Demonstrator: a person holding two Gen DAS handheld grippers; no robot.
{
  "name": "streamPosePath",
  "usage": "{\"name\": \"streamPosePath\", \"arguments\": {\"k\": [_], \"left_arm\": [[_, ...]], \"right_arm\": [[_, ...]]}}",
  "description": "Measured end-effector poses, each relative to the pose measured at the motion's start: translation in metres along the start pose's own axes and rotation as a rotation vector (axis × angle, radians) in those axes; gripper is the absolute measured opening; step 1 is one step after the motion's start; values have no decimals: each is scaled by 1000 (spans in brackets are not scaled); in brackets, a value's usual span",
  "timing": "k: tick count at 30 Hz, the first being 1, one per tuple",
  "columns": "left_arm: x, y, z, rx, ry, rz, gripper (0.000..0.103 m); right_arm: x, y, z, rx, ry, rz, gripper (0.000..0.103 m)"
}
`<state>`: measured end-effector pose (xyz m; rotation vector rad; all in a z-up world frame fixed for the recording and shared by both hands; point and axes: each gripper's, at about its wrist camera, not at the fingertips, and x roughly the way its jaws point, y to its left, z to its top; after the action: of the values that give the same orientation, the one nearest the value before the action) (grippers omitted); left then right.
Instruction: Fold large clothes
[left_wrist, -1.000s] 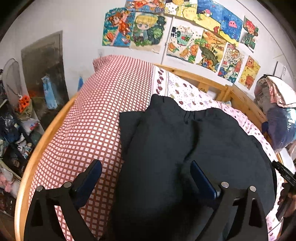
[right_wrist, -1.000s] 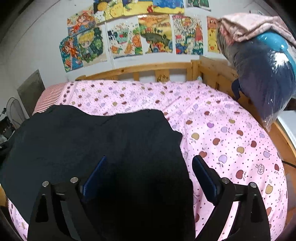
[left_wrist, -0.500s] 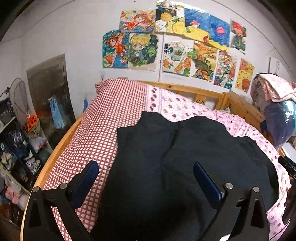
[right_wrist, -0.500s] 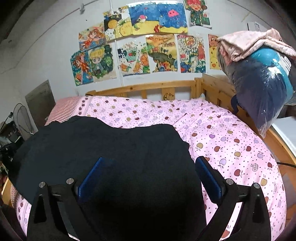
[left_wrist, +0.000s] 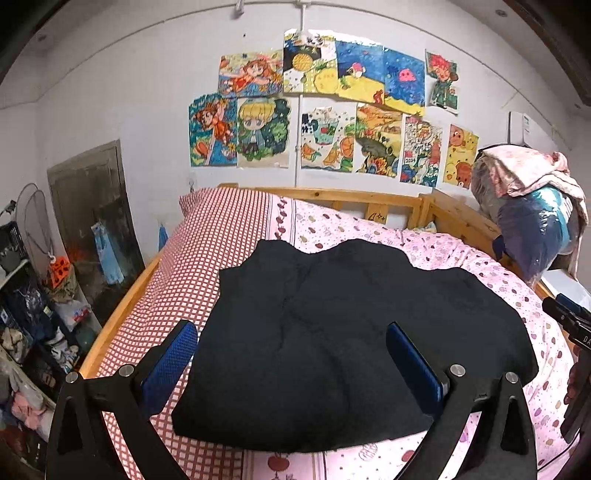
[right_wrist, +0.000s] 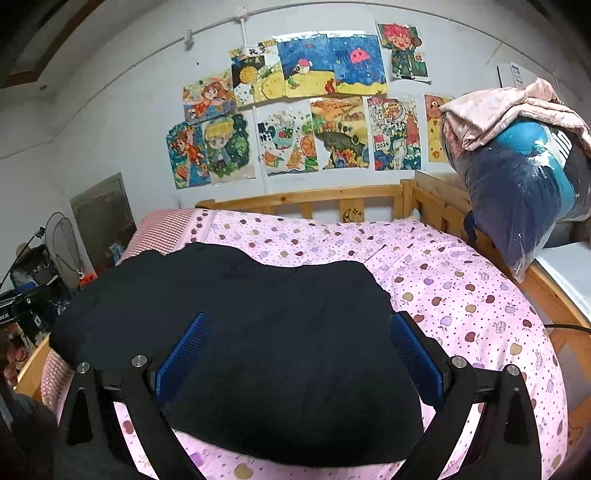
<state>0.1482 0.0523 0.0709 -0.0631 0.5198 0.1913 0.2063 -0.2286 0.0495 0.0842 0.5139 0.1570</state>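
left gripper: jaws spread wide, nothing between the blue pads. Held above the near edge of the garment, clear of the cloth.
right gripper: jaws also spread wide, empty. Blue pads hang over the garment's near-right part, no contact visible.
left gripper from the right view: a black piece of it shows at the far left edge, beside the bed's left side.
right gripper from the left view: a black piece shows at the right edge, with a bit of a hand below it.
garment: dark, folded into a broad flat packet, lying on the bed near its front edge. Far edge wavy, with two humps. A few shallow creases across the top. A lower layer sticks out at the far-left corner.
garment position: straddles the seam between the two bed covers; left part on the checked cover, the rest on the pink sheet.
checked cover: red and white, left strip of the bed.
sheet: pink with an apple print, covers the rest; bare to the right of the garment.
bed frame: light wood, rails at the far end and along both sides.
bag: clear plastic bundle with dark blue contents on the right rail, pink cloth draped on top.
wall: drawings taped above the far rail.
left of bed: fan and cluttered shelves.
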Motion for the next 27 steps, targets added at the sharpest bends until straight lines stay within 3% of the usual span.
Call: {"name": "streamPosePath", "arguments": {"k": [13,27], "left_arm": [[-59,-11,-19,10,-62,-24,103],[-103,-12,-66,8,-98,-30,103]], "right_arm": [[-62,24,-16,-9,-66,48,97],[-117,56,-57,-53,-122,93,98]]}}
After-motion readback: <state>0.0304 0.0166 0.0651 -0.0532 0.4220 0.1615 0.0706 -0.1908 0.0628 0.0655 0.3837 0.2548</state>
